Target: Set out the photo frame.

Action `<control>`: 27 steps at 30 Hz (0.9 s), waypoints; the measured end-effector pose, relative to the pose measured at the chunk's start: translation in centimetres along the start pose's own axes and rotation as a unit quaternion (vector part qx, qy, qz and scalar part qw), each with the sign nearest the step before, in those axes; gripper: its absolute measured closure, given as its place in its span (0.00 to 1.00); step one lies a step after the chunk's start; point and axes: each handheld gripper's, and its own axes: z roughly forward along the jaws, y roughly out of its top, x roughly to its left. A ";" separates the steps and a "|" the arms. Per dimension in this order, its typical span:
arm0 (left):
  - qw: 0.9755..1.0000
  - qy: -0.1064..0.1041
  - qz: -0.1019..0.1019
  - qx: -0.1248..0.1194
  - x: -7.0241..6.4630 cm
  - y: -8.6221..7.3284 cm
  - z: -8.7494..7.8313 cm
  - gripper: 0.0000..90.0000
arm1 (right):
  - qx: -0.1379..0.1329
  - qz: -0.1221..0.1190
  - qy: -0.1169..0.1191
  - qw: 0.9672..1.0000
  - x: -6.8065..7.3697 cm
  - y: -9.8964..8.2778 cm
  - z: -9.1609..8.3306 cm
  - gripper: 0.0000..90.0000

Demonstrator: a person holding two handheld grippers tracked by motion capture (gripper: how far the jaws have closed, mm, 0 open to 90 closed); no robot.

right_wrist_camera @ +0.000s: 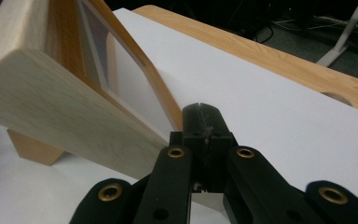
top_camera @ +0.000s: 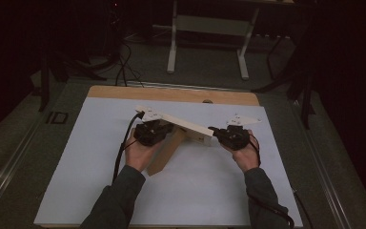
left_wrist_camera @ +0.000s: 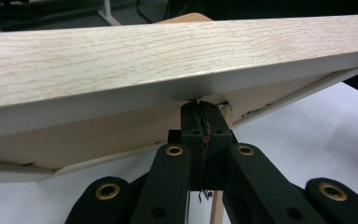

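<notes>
High view: a person sits at a desk [top_camera: 100, 191] covered with a white sheet, a gripper in each hand. Between the hands a pale wooden frame [top_camera: 190, 126], seemingly a picture frame with a prop leg, is held tilted above the sheet. The left gripper [top_camera: 164, 125] meets the frame's left part and the right gripper [top_camera: 215, 130] meets its right end.

Left gripper view: the black jaws are together, their tips tucked up against the underside edge of the frame [left_wrist_camera: 168, 60], whose broad wood-grain side runs across above them. Whether a thin lip is pinched between the tips cannot be told.

Right gripper view: the jaws are likewise together, beside the frame's [right_wrist_camera: 65, 107] lower corner; the frame leans away to the left with its brown leg [right_wrist_camera: 32, 147] resting on the sheet. The tips appear to touch the frame rather than clamp it.

Judged from this, the step in hand is steadying or lifting the frame between both grippers. The next move likely calls for both hands moving together, keeping even pressure so the frame does not slip or swing on its leg.
</notes>
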 end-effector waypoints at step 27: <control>0.999 -0.001 0.042 0.007 0.2 0.8 0.3 1.00 | 0.001 -0.024 0.029 0.999 1.6 0.4 -0.1 1.00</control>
